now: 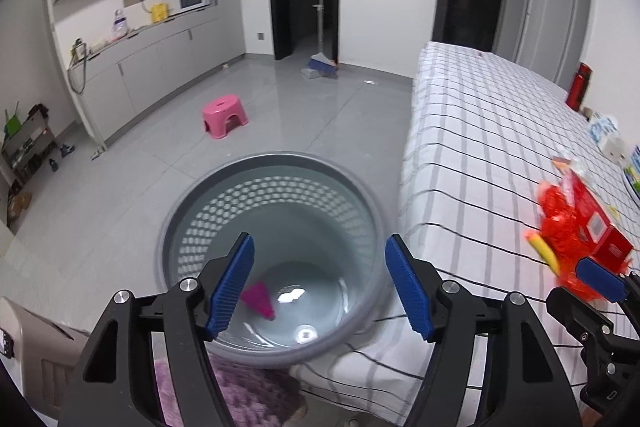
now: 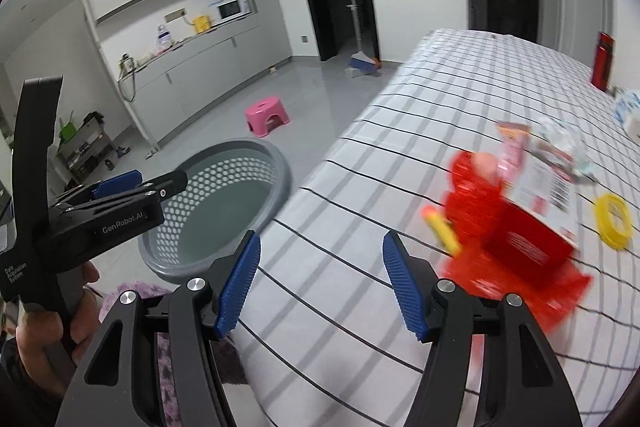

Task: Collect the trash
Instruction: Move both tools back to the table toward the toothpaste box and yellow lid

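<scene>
Grey floor tiles and a bed under a checked sheet [image 2: 360,187] fill most of both views, and the trash to be collected lies on that sheet at the right of the frames: a crumpled red plastic bag [image 2: 476,195] with a red carton [image 2: 528,247] on it, a yellow tube-like piece [image 2: 442,229] at its left edge, and a pale printed wrapper [image 2: 540,183] above; all are blurred, so finer detail cannot be told. I judge the bag light, soft and slippery, best pinched at a gathered fold near its left edge, where the film bunches; the carton looks stiff but light, and could be taken across its narrow sides. A yellow ring [image 2: 614,221] lies just to the right of the heap, apart from it. Lower left of the bed stands a grey perforated basket [image 1: 224,195] on the floor, touching or just beside the sheet's edge, with a pink scrap [image 1: 258,299] and small bright bits at its bottom. The left gripper [image 1: 320,285] hovers over the basket's mouth, jaws spread wide with nothing between them. The right gripper [image 2: 320,287] hangs over bare sheet, short of the red heap, its jaws likewise parted and empty. Further off, a pink stool [image 1: 224,117] sits mid-floor and a broom [image 1: 320,63] leans by the dark doorway.
</scene>
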Motion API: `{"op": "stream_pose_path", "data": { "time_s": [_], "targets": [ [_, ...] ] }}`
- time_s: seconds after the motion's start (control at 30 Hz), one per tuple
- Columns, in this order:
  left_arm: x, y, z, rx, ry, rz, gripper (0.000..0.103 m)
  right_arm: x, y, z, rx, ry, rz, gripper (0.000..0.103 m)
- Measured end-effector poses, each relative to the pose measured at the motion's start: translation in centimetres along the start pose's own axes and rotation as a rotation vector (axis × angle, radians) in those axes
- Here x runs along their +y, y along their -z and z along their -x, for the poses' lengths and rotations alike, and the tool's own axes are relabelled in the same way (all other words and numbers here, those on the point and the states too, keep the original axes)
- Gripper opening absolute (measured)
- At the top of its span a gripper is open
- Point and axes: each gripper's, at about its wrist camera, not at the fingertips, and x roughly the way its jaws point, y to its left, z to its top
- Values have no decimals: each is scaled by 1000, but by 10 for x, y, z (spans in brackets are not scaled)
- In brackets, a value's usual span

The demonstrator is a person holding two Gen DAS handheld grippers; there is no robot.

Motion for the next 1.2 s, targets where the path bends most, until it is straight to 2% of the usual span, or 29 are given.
{"op": "stream_pose_path", "data": {
  "time_s": [0.43,0.83,1.2],
  "targets": [
    [-83,5,7,6,132,-116,67,-65,35,53,-8,97,-108,62],
    [-153,8,7,20,236,-213,69,-128,62,114,-77,224,-245,63],
    [-180,-2,23,-10,262,-230,75,-196,62,110,-69,340,-324,63]
  ]
}}
